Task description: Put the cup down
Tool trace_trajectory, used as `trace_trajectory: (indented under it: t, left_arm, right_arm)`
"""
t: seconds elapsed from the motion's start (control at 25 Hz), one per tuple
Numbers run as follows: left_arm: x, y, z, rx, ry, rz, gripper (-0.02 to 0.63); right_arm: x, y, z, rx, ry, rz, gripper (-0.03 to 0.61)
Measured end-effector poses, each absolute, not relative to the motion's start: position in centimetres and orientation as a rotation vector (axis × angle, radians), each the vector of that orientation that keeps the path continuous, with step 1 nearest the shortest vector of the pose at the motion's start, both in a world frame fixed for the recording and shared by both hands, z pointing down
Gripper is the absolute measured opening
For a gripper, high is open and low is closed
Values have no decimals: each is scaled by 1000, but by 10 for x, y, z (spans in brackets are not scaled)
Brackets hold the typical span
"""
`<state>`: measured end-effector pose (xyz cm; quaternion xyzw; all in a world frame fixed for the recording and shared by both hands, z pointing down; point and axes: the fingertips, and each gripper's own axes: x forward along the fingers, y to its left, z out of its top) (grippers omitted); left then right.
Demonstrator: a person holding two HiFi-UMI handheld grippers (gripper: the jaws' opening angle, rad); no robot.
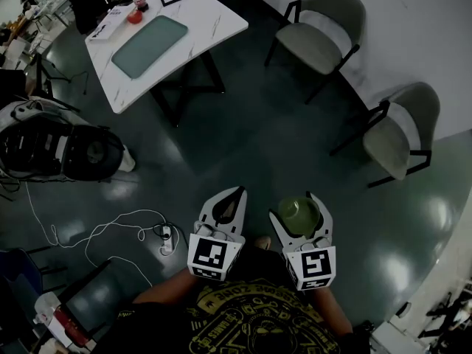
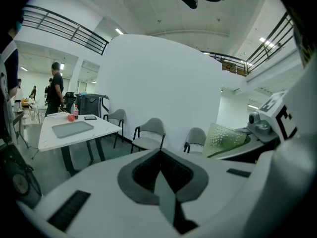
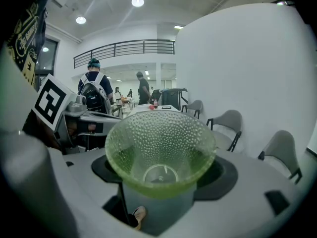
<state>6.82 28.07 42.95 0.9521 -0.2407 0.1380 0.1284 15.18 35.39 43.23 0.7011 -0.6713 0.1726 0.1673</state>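
Your right gripper [image 1: 296, 206] pinches the cup [image 3: 161, 152] between its jaws, above the dark floor [image 1: 243, 124] and well apart from the white table [image 1: 214, 24]. The cup is translucent green and flares wide at the rim. Small raised dots cover its wall, and its base is round and clear. Your left gripper [image 1: 233, 200] has its jaws pressed together on nothing.

Cup [image 1: 299, 214] in right claw [image 1: 293, 206]
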Motion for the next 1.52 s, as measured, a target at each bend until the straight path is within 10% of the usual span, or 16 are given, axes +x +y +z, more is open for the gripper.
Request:
trace_trajectory:
  t: [1.52]
  left_arm:
    - [-2, 119, 400, 2608, -1145, 249, 11]
  right_arm:
    - [106, 161, 408, 1665, -2213, 358, 383]
